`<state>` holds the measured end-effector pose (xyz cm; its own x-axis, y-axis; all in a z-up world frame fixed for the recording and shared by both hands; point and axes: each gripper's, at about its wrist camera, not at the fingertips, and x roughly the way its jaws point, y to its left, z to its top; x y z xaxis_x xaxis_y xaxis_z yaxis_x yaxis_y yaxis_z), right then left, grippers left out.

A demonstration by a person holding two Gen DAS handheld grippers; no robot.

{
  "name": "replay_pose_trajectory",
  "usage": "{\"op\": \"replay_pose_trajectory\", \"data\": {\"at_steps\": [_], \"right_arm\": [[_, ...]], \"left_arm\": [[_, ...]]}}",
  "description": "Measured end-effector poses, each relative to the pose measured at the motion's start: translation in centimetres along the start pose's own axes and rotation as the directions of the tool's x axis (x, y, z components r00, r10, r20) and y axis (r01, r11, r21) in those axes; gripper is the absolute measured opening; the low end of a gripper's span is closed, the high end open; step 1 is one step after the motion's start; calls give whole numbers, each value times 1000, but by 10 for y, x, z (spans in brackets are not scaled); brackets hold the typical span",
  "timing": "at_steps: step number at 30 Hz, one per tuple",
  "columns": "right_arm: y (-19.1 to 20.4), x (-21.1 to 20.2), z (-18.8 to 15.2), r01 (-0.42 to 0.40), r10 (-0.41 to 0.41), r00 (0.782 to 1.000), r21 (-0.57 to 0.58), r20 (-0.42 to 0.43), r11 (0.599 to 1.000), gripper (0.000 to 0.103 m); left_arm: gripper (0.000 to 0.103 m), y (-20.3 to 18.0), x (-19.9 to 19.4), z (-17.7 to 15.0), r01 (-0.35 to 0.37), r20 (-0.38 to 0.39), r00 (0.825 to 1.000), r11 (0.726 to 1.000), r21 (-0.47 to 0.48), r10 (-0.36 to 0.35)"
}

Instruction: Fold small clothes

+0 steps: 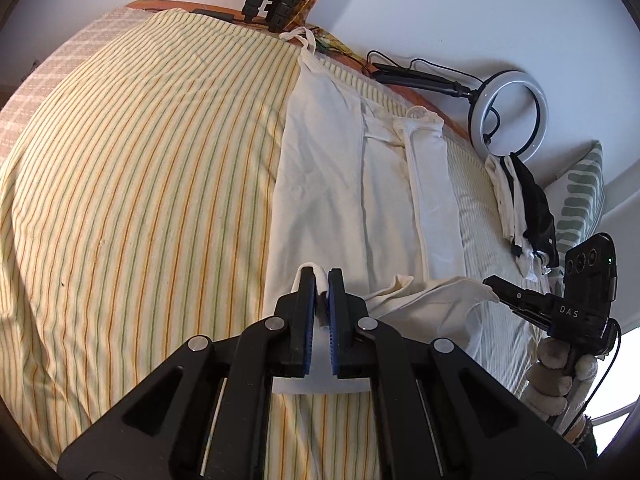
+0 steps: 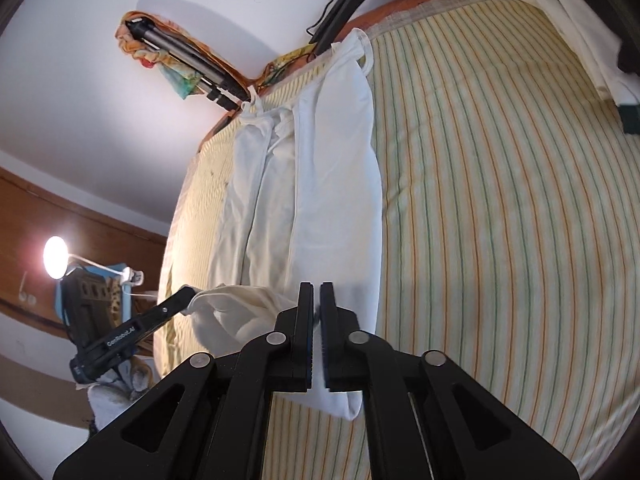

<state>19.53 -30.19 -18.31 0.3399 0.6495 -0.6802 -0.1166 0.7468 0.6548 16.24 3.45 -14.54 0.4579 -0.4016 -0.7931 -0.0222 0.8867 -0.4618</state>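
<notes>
White garment [image 1: 352, 184] lay lengthwise on the striped bed [image 1: 140, 200], straps at the far end by the headboard, long sides already turned in. Its near hem was lifted off the sheet w/ both tools on it. Left hand-held gripper [image 1: 320, 276] was nearly closed, a small fold of white cloth pinched between the blue pads and poking out at the tips. Right hand-held gripper [image 2: 316, 292] also nearly closed, jaws almost meeting w/ hem fabric running between and under them; in the left view its tip sat on the hem's other corner.

Risks, as judgement: left bite looked thin, just an edge, so the cloth could slip out if pulled toward the far end too fast. Uneven lift btwn the two corners would skew the fold & undo the turned-in sides. Bunched fabric between the grips could crease. A pile of other clothes [image 1: 524, 208] sat far right, well apart, no conflict.
</notes>
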Motion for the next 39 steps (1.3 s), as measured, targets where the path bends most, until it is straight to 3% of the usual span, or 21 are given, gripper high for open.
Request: {"op": "replay_pose_trajectory", "data": {"at_steps": [3, 4, 6, 10, 14, 17, 24, 28, 30, 32, 35, 39], "right_arm": [[5, -1, 5, 53, -52, 999, -42, 7, 998, 10], [7, -3, 6, 56, -55, 998, -55, 19, 997, 15], [15, -11, 4, 89, -84, 995, -112, 48, 990, 15], [31, -21, -9, 72, -63, 997, -219, 51, 973, 15], [43, -10, -27, 50, -57, 998, -316, -14, 947, 15], [46, 8, -35, 85, -109, 993, -354, -49, 931, 15], [34, 32, -22, 214, -238, 971, -350, -28, 912, 15], [31, 22, -15, 253, -267, 964, -334, 5, 908, 12], [31, 12, -11, 253, -261, 965, -334, 23, 908, 18], [30, 5, -5, 246, -248, 968, -326, 38, 913, 36], [29, -3, 10, 224, -218, 974, -319, 54, 921, 36], [24, -5, 38, 167, -157, 986, -292, 58, 942, 36]], "left_arm": [[40, -1, -8, 5, -20, 39, 999, 1000, 6, 20], [41, -2, -13, 6, -38, 62, 997, 999, 17, 37], [40, -5, -20, 6, -43, 77, 996, 998, 41, 40], [40, -15, -32, -4, -51, 83, 996, 991, 120, 41], [40, -27, -23, -17, -34, 45, 999, 980, 194, 26], [40, -33, -6, -22, -55, 15, 998, 973, 222, 53], [40, -17, 12, -14, -170, 29, 985, 965, 201, 168], [40, -6, 1, -1, -184, 66, 982, 967, 179, 175], [40, -3, -3, 9, -175, 83, 983, 970, 169, 163], [40, -2, -5, 21, -163, 96, 984, 973, 160, 149], [40, 2, -5, 42, -138, 117, 986, 980, 145, 121], [40, 7, 15, 75, -110, 90, 991, 984, 138, 98]]}}
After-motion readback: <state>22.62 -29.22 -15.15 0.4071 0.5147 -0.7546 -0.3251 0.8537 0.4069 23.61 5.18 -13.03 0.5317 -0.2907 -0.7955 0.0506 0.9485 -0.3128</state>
